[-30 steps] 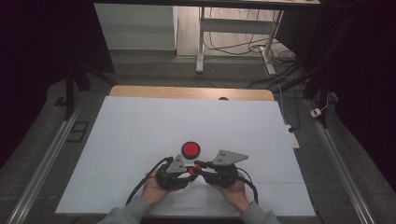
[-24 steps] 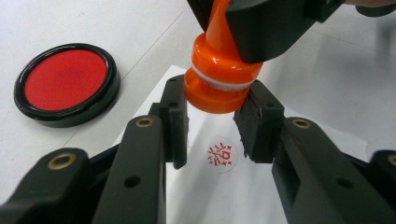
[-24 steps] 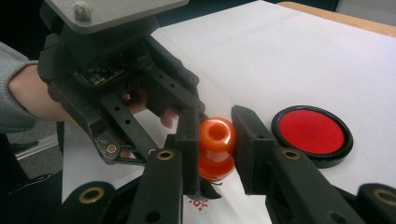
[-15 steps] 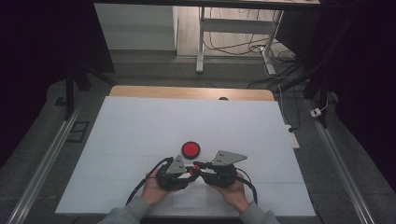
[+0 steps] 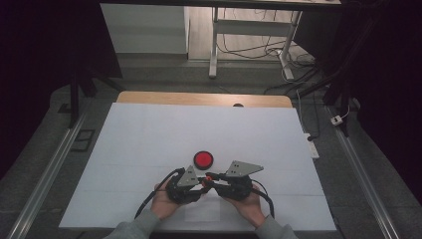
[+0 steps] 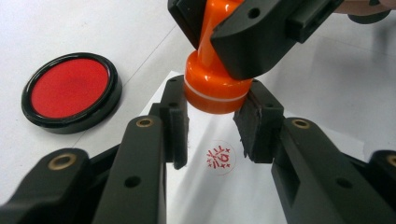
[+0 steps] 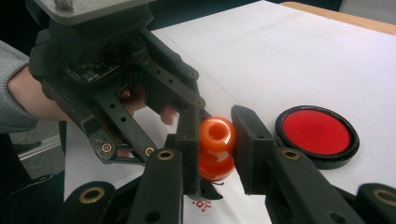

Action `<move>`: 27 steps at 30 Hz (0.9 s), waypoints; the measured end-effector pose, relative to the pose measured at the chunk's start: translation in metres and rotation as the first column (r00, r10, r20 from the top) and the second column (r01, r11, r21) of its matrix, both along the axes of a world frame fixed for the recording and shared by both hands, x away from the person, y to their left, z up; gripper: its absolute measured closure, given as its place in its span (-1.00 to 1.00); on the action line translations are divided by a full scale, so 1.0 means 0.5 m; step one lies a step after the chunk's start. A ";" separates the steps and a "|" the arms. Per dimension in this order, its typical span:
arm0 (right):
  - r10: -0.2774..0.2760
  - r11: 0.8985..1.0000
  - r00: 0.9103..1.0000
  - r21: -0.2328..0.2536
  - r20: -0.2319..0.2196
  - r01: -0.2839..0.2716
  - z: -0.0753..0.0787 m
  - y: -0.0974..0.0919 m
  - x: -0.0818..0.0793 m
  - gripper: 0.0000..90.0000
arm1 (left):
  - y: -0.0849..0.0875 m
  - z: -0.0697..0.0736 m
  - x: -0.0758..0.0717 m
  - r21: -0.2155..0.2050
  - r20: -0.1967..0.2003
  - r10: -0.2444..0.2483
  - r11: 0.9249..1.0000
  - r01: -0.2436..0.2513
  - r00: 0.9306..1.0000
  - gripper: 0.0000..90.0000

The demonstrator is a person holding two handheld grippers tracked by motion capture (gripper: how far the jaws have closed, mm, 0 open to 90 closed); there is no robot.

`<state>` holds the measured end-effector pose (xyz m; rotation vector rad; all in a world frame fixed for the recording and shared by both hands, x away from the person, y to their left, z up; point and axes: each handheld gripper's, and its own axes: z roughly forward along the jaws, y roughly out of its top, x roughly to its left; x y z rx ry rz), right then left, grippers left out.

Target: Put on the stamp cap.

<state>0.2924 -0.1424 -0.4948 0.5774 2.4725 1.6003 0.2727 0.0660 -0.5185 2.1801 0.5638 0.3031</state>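
Observation:
An orange stamp [image 6: 212,88] hangs a little above a white slip of paper [image 6: 205,196] that bears a round red print [image 6: 220,158]. My left gripper [image 6: 215,123] is shut on the stamp's wide base, one pad on each side. My right gripper [image 7: 217,140] is shut on the stamp's rounded orange handle [image 7: 216,135], and the same print [image 7: 201,204] lies below it. From above, both grippers meet tip to tip near the table's front edge, left gripper [image 5: 198,181] and right gripper [image 5: 212,178], with the stamp [image 5: 205,178] between them. A round black ink pad [image 5: 203,159] with a red face lies just beyond.
A white mat [image 5: 149,139] covers the table, with a wooden strip [image 5: 199,98] along the far edge. Metal rails [image 5: 50,169] run down both sides. Black cables [image 5: 149,199] trail from the grippers toward the person's sleeves.

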 end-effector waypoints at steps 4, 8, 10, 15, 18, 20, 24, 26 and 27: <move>-0.001 1.000 1.000 0.003 0.000 0.001 -0.001 0.000 0.000 0.62 | -0.001 0.000 -0.001 0.003 -0.001 0.001 1.000 -0.001 1.000 0.44; 0.002 1.000 1.000 0.012 -0.001 -0.002 -0.001 -0.001 0.000 0.62 | 0.000 0.002 -0.003 0.000 0.006 0.004 1.000 -0.004 1.000 0.44; 0.001 1.000 1.000 0.023 0.000 -0.001 0.000 -0.002 0.000 0.63 | 0.000 0.004 -0.003 -0.003 0.009 0.007 1.000 -0.007 1.000 0.44; 0.004 1.000 1.000 0.020 0.001 -0.004 -0.001 -0.001 -0.002 0.63 | 0.000 0.005 -0.005 -0.001 0.004 0.011 1.000 -0.011 1.000 0.45; 0.005 1.000 1.000 0.028 -0.004 -0.005 0.000 -0.002 -0.002 0.63 | 0.000 0.007 -0.006 -0.007 0.009 0.012 1.000 -0.012 1.000 0.44; 0.006 0.999 1.000 0.035 -0.005 -0.005 0.000 -0.003 -0.002 0.63 | 0.001 0.008 -0.006 -0.013 0.008 0.014 1.000 -0.014 1.000 0.44; 0.008 0.999 1.000 0.037 0.002 -0.008 0.000 -0.002 -0.003 0.63 | 0.001 0.009 -0.007 -0.001 0.011 0.011 1.000 -0.011 1.000 0.44; 0.007 0.999 1.000 0.033 0.009 -0.008 -0.002 -0.001 -0.005 0.63 | 0.001 0.009 -0.007 0.009 0.008 0.009 1.000 -0.009 1.000 0.44; 0.006 0.999 1.000 0.035 0.008 -0.006 -0.004 -0.001 -0.006 0.63 | 0.001 0.008 -0.007 0.011 0.010 0.009 1.000 -0.009 1.000 0.44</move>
